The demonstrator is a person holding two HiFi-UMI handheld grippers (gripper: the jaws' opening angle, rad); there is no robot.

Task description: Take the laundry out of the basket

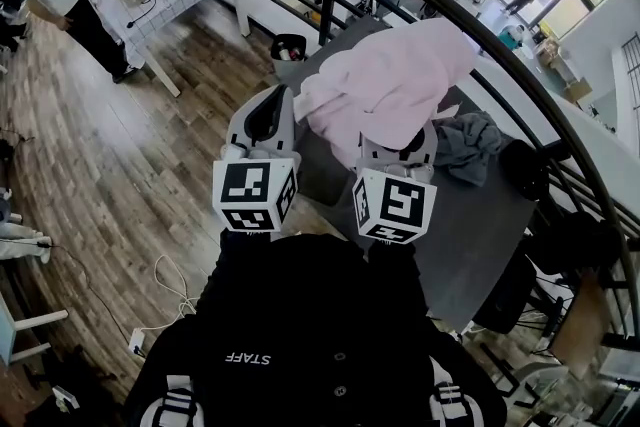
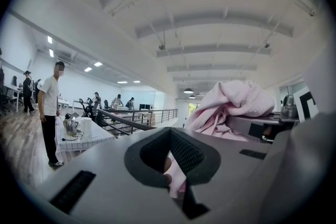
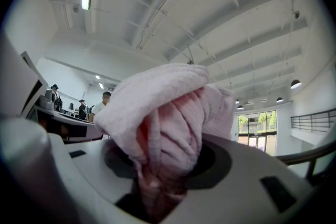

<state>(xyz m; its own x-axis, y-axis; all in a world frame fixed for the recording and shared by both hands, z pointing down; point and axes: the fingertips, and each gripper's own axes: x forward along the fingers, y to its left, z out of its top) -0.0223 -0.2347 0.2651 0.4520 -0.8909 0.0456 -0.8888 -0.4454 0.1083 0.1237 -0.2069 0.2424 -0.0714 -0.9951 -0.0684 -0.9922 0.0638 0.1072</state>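
Above the dark desk (image 1: 480,225), the pink garment (image 1: 385,80) hangs bunched. The left tongs (image 1: 285,103) pinch a thin edge of it, while the right tongs (image 1: 400,143) clamp a thick fold. A grey garment (image 1: 465,145) lies on the desk.

In the right gripper view, the jaws of the right tongs (image 3: 157,191) are almost wholly covered by the pale pink terry cloth (image 3: 168,118) pinched between them. In the left gripper view, only a narrow strip of that cloth is seen clamped in the left tongs (image 2: 174,182). In the head view, the dark grey tabletop (image 1: 480,235) is partly masked by the cloth, and a black lump (image 1: 524,167) on it cannot be identified.
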